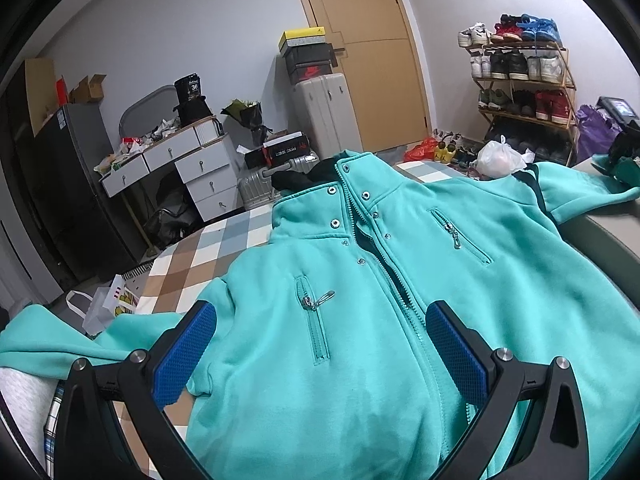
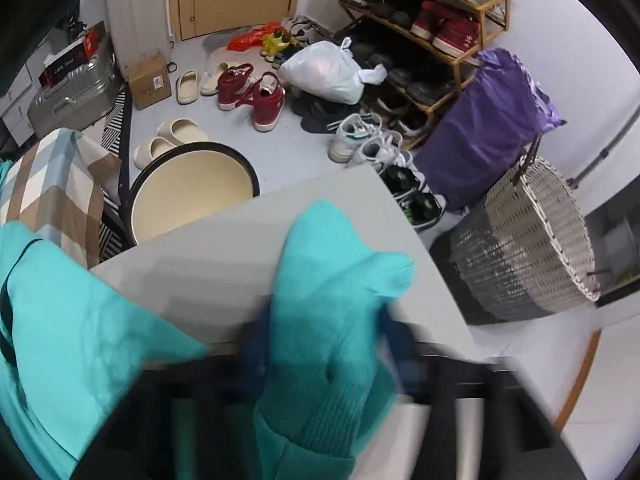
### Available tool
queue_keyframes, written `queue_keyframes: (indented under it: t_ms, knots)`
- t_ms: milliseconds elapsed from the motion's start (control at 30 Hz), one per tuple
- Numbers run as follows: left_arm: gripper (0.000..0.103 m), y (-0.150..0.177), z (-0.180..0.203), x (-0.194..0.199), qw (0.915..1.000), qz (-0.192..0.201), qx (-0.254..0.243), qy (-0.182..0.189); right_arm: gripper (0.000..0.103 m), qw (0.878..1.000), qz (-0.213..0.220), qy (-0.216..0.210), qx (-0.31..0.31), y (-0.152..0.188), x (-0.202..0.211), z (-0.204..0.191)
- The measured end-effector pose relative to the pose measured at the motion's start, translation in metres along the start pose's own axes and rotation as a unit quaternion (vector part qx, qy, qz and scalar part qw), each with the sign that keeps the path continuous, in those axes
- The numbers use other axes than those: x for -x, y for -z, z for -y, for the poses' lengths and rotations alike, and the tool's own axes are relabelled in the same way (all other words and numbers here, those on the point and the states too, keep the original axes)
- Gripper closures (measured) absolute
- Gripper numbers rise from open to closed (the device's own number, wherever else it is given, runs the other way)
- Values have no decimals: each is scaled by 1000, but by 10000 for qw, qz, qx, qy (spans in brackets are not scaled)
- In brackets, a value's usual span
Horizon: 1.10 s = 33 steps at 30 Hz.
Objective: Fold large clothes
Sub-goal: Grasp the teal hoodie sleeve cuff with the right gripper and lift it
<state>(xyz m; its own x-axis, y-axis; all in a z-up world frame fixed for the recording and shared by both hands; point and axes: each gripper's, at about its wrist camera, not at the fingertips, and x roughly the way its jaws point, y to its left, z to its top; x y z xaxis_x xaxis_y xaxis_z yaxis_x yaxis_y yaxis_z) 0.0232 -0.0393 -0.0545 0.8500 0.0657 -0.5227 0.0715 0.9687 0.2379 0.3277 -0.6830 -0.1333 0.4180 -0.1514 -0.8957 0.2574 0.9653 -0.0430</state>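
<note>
Black box (image 1: 191, 89) behind reads "36"; left claw (image 1: 320, 344) spread; right claw (image 2: 324, 344) pinching jacket cuff (image 2: 340, 280).

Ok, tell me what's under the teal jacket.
The teal jacket lies on a checked bed cover; its sleeve rests on a grey surface. Whatever lies directly beneath the body is covered.

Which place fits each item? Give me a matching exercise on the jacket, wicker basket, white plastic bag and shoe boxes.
Column one:
1. teal jacket
2. wicker basket
3. white plastic bag
4. shoe boxes

Column two:
A. stacked on the upright suitcase
B. on the floor by the shoe rack
C. spread front-up on the checked cover
D. beside the purple bag

Pairs: 1-C, 2-D, 3-B, 4-A
</note>
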Motion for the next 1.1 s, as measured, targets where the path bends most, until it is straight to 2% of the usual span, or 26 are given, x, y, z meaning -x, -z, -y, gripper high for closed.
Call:
queue_keyframes:
  t_ms: [100,167,233,333,400,467,600,700,800,867,900,1000,1100]
  knots:
    - [1,-1,0,5,10000,76,4,-21,86,9954,613,-322,-666,8,31,34]
    - [1,-3,-1,10,9999,166,16,-32,88,9871,1007,-469,-1158,15,50,59]
    - [1,-5,-4,14,9996,257,52,-62,88,9694,1372,-639,-1932,26,71,97]
    - [1,-6,-10,20,9992,364,147,-108,89,9407,1605,-954,-2834,47,88,143]
    - [1,-8,-19,21,9987,435,240,-147,89,9338,1609,-915,-3063,56,96,151]
    - [1,-10,-27,22,9979,504,322,-254,89,9257,1797,-1055,-3156,57,109,151]
    - [1,-9,-52,25,9955,585,606,-426,89,9257,2359,-1136,-2730,37,160,119]
    - [1,-8,-77,29,9917,637,950,-587,89,9158,2825,-1528,-2412,22,214,74]
    - [1,-6,-104,32,9854,698,1326,-813,89,9052,3265,-2128,-1694,2,278,-5]
    - [1,-3,-124,34,9794,727,1603,-995,89,8991,3375,-2516,-1200,-6,310,-63]
    - [1,-2,-133,35,9765,738,1712,-1083,89,8952,3389,-2724,-975,-8,322,-91]
    - [1,6,-162,38,9650,824,2021,-1454,89,8790,3147,-3577,-185,-2,350,-214]
    - [1,16,-190,42,9510,876,2426,-1707,89,8635,2625,-4299,248,18,340,-313]
